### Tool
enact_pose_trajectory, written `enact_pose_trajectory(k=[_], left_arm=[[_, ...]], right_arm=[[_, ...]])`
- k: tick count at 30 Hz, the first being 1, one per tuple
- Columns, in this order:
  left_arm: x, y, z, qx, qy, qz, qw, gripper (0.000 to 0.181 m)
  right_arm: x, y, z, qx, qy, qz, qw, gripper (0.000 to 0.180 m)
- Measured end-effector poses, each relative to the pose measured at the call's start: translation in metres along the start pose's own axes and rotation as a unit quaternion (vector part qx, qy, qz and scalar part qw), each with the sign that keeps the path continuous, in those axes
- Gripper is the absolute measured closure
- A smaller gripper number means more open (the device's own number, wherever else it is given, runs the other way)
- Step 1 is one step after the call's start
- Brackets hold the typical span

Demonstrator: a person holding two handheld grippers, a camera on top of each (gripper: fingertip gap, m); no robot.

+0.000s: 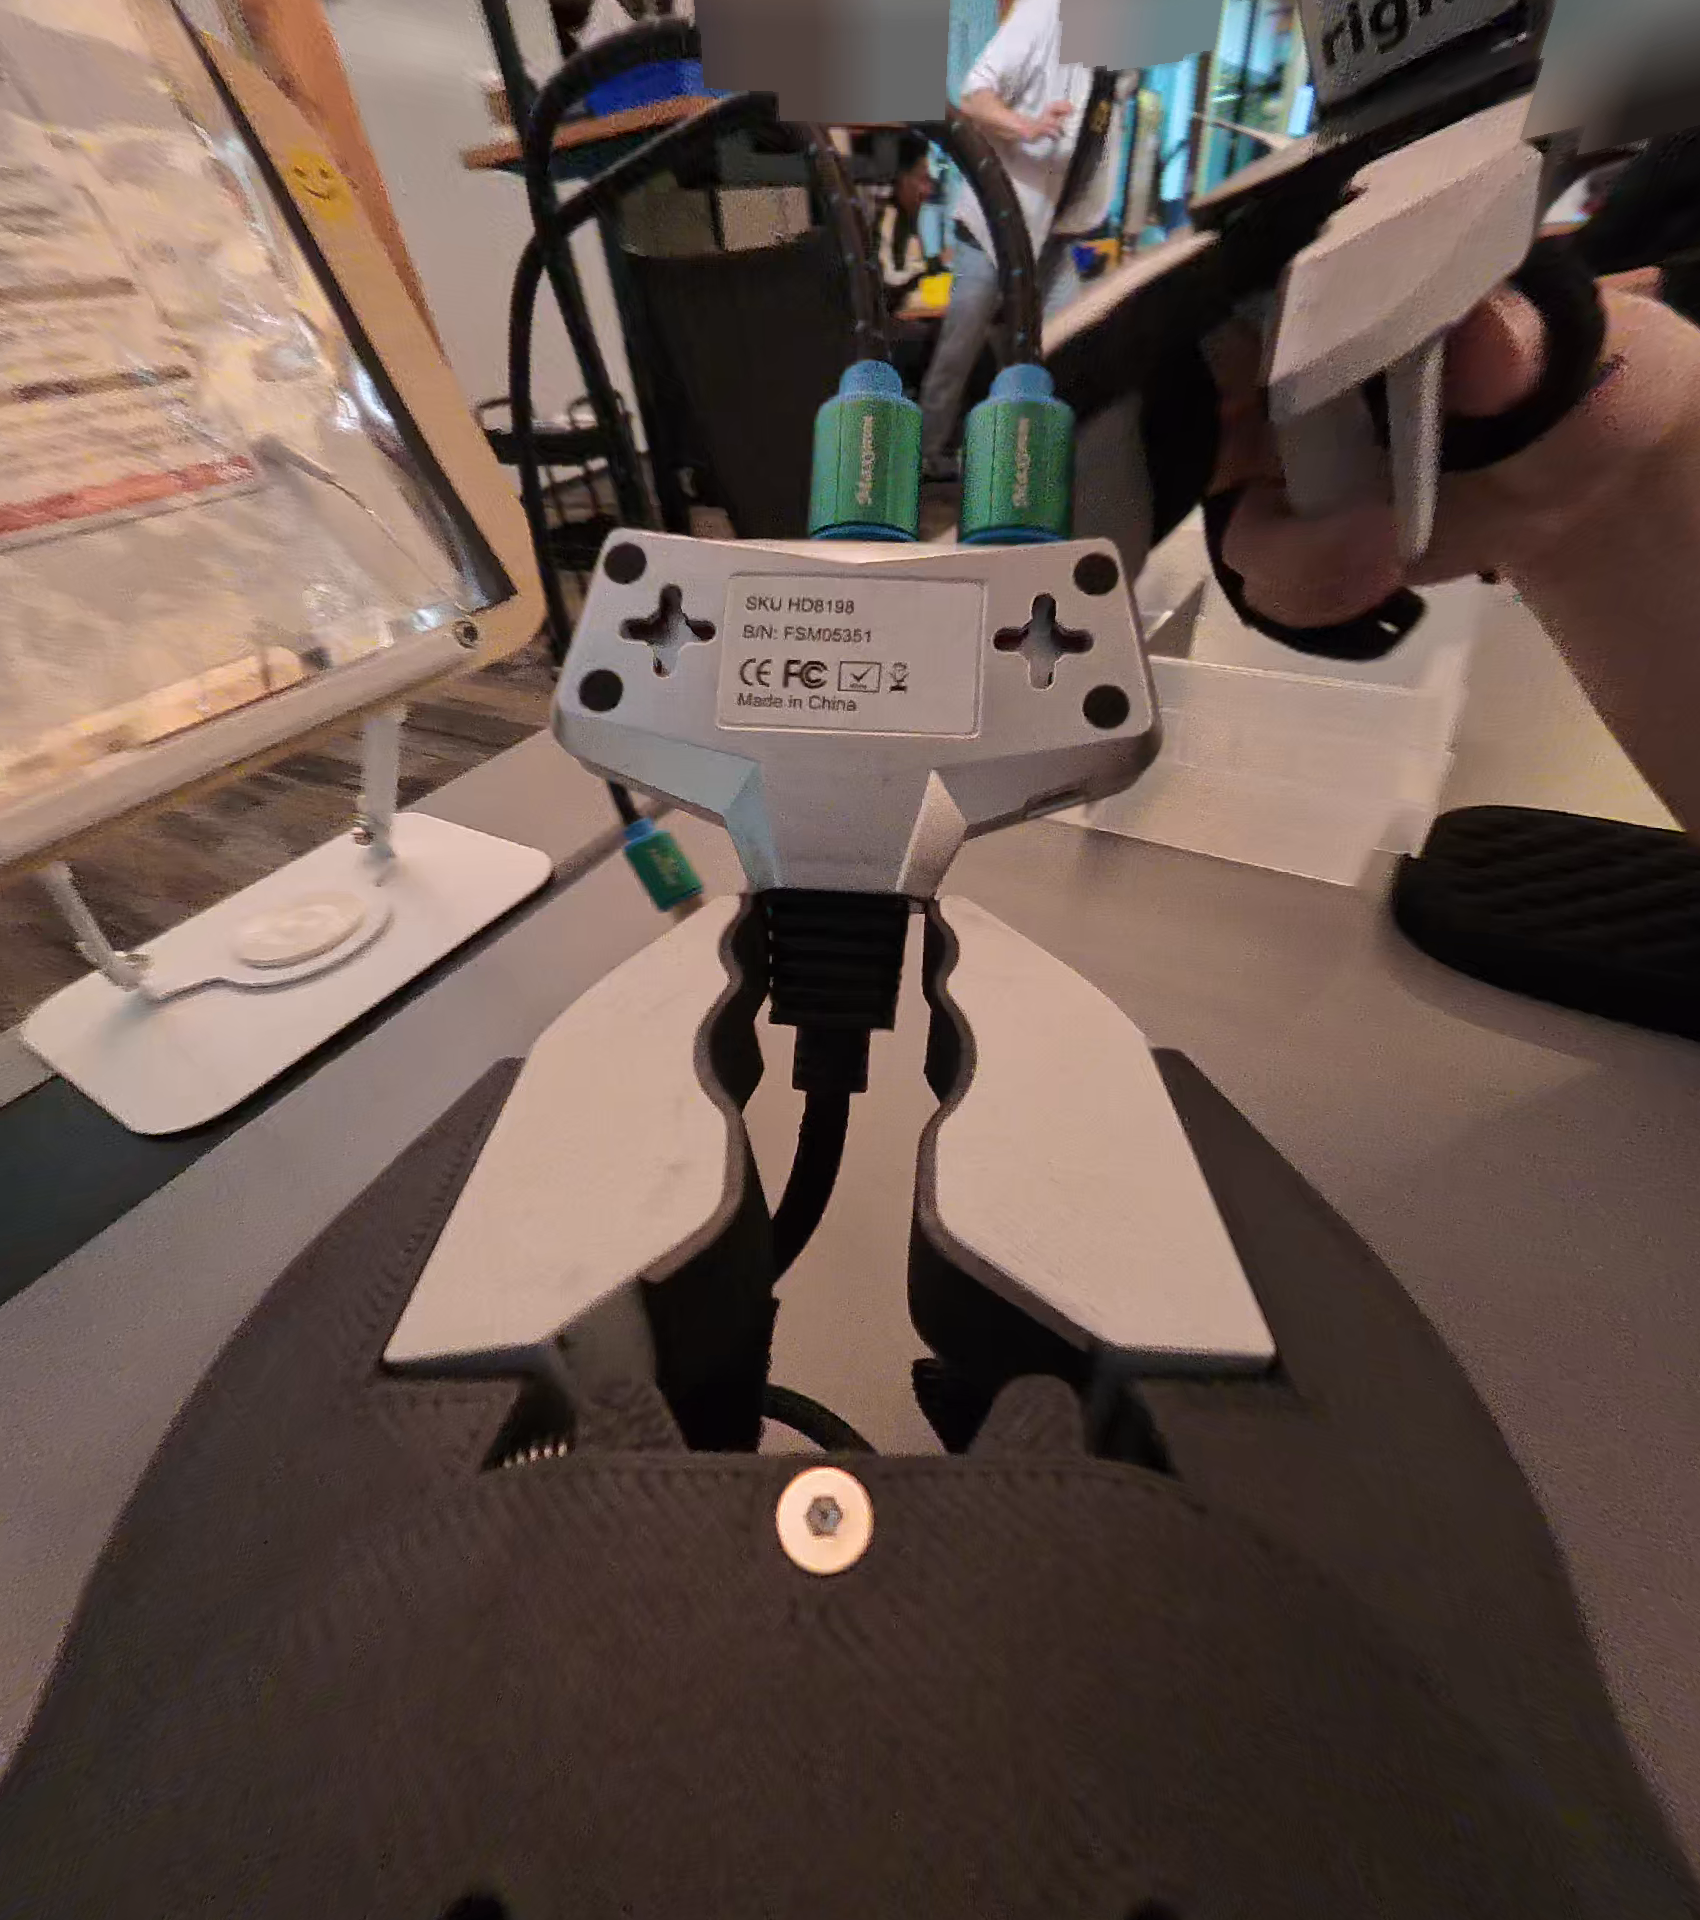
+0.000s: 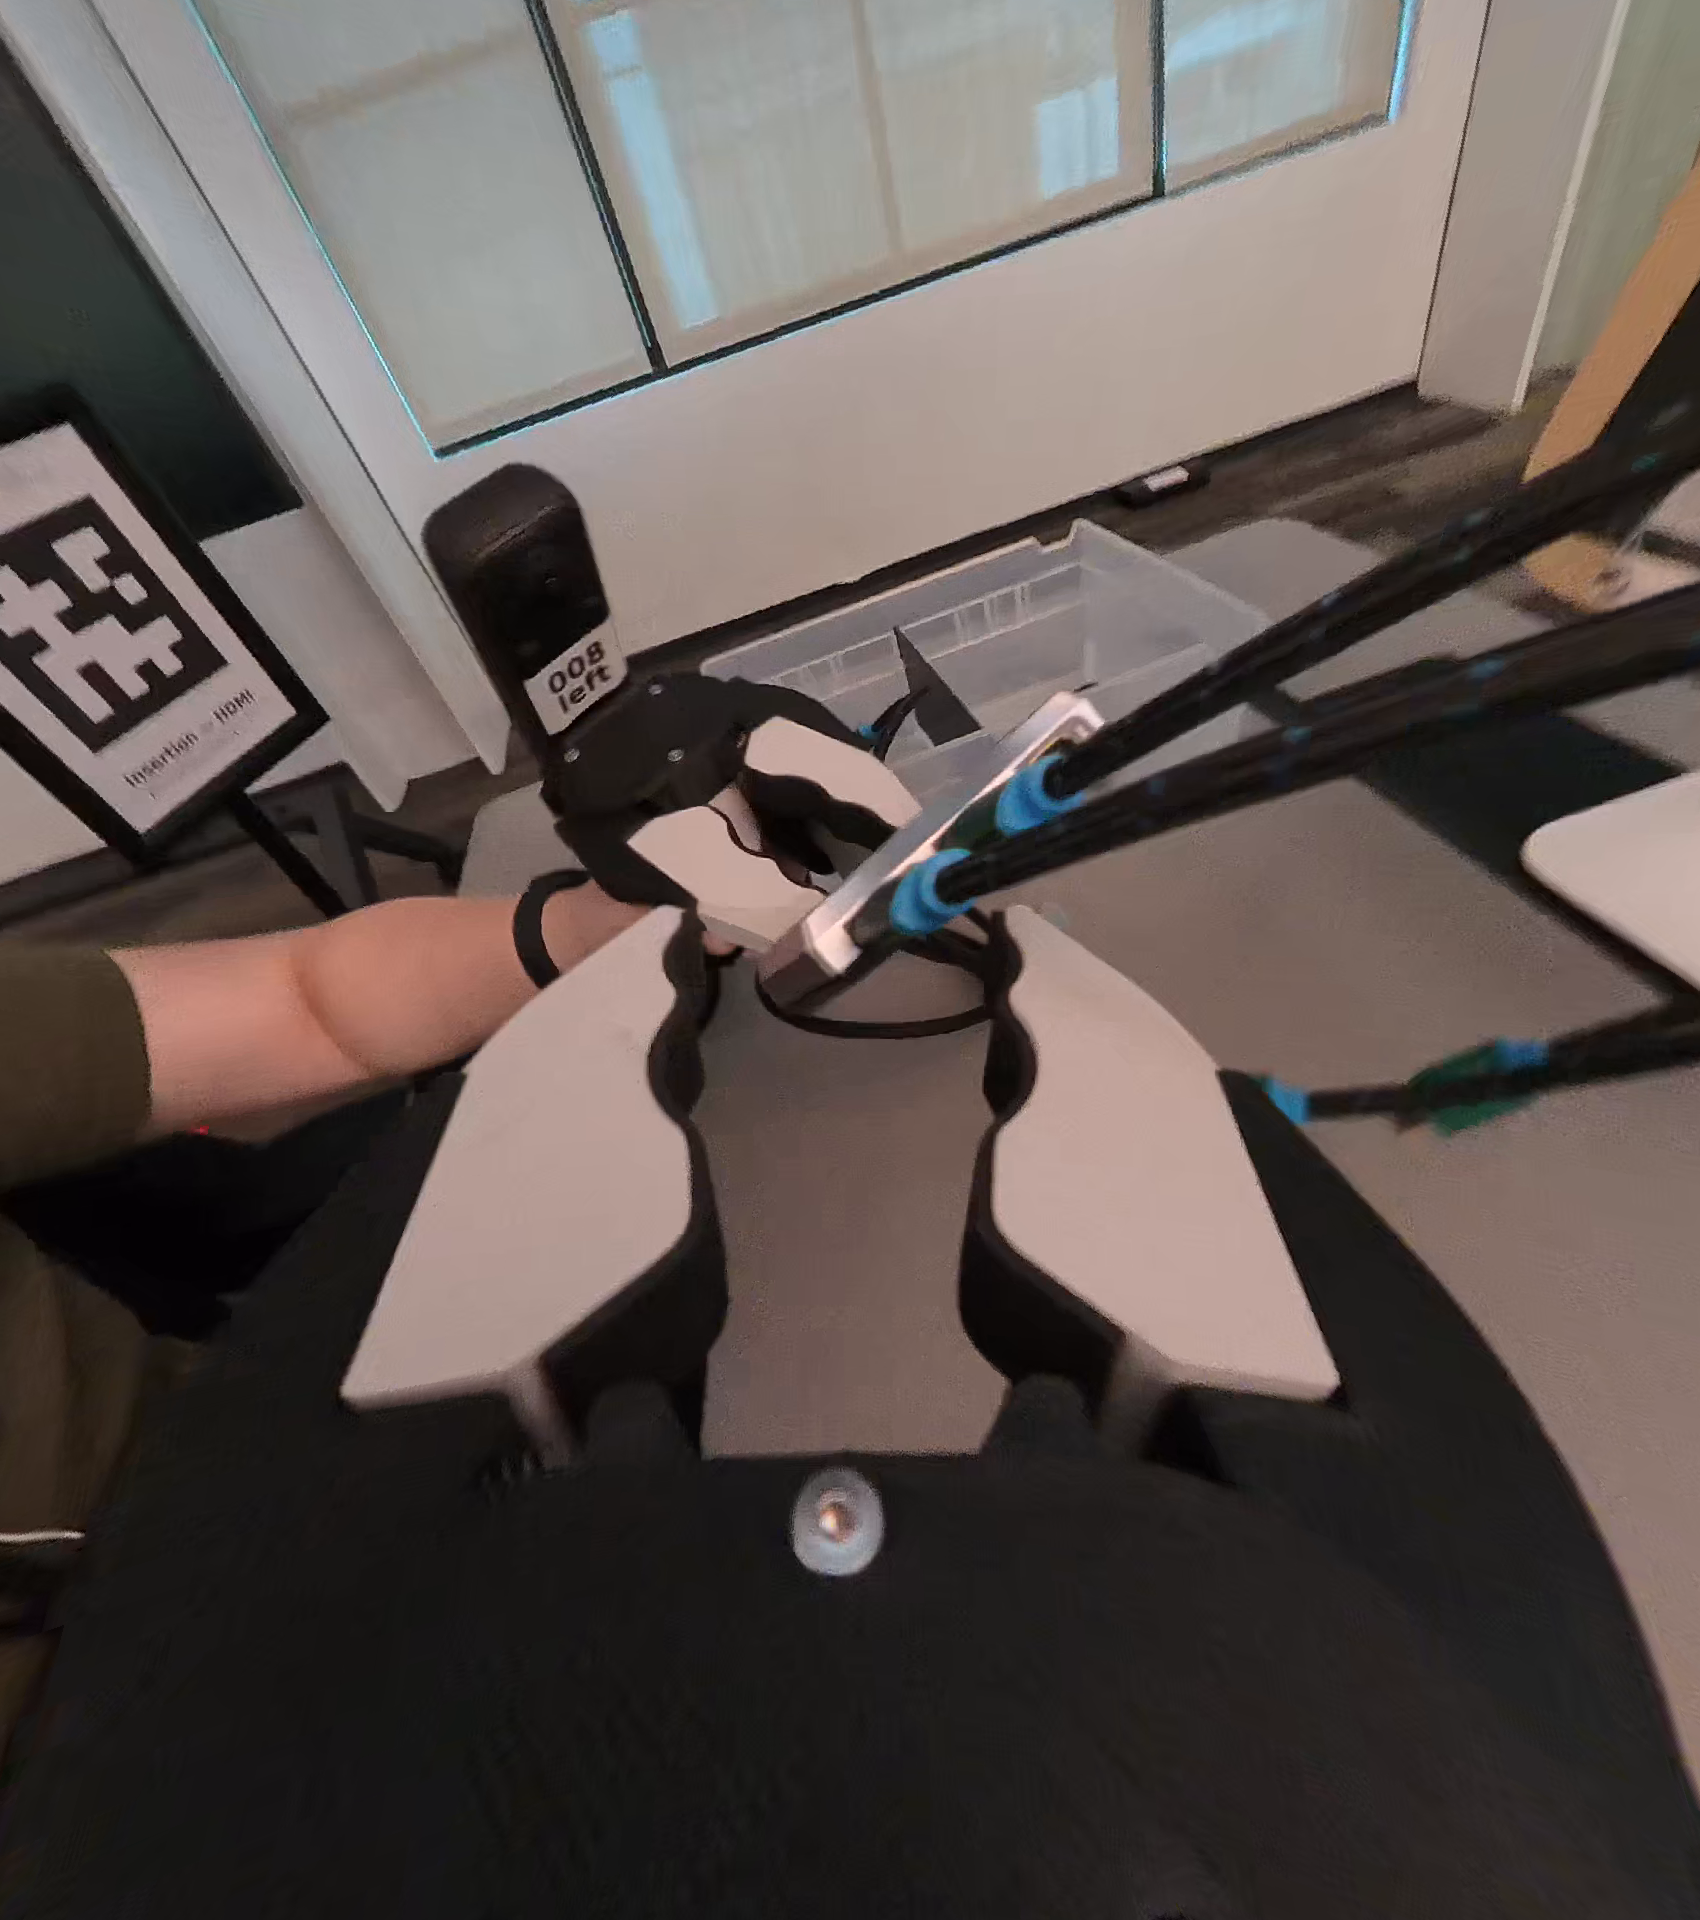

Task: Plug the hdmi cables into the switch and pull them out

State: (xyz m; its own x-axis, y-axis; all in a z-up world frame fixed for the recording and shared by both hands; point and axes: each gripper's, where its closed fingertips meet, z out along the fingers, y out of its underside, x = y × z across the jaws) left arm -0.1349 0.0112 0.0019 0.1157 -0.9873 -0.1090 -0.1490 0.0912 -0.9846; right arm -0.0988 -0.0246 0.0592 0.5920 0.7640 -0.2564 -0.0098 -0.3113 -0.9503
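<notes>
The silver HDMI switch (image 1: pixel 856 665) is held off the grey table, underside with its label facing my left wrist camera. My left gripper (image 1: pixel 835 925) is shut on the black ribbed strain relief (image 1: pixel 835 966) at the switch's near end. Two green-and-blue HDMI plugs (image 1: pixel 865 457) (image 1: pixel 1017 462) sit in its far side. A third plug (image 1: pixel 661 868) lies loose on the table. In the right wrist view, my right gripper (image 2: pixel 851 935) is open and empty, just short of the switch (image 2: pixel 830 940) and its two plugged cables (image 2: pixel 1028 800). The loose plug (image 2: pixel 1448 1091) lies to the right.
A framed sheet (image 1: pixel 150 416) on a white stand base (image 1: pixel 285 956) is at the left. A clear plastic bin (image 2: pixel 1033 623) sits behind the switch. A black padded mat (image 1: pixel 1604 914) lies at the right. A marker sign (image 2: pixel 77 623) stands beyond the table, and people stand in the background.
</notes>
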Motion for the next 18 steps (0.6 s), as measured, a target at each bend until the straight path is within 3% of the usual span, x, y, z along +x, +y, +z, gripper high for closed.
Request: enact_pose_trajectory(k=[4, 6, 8, 13, 18], left_arm=[[-0.004, 0.003, 0.006, -0.002, -0.061, 0.033, 0.998, 0.154], [-0.005, 0.005, 0.009, -0.011, -0.080, 0.049, 0.996, 0.154], [-0.004, 0.009, 0.012, -0.018, -0.088, 0.056, 0.994, 0.154], [-0.006, 0.018, 0.016, -0.040, -0.120, 0.095, 0.987, 0.157], [-0.008, 0.027, 0.024, -0.065, -0.148, 0.110, 0.981, 0.158]], right_arm=[[0.007, 0.025, 0.033, -0.040, 0.043, 0.062, 0.996, 0.124], [0.014, 0.038, 0.046, -0.051, 0.064, 0.086, 0.993, 0.134], [0.025, 0.041, 0.051, -0.029, 0.082, 0.110, 0.990, 0.147], [0.035, 0.038, 0.052, 0.049, 0.029, 0.232, 0.971, 0.150], [0.048, 0.046, 0.049, 0.056, 0.041, 0.232, 0.970, 0.157]])
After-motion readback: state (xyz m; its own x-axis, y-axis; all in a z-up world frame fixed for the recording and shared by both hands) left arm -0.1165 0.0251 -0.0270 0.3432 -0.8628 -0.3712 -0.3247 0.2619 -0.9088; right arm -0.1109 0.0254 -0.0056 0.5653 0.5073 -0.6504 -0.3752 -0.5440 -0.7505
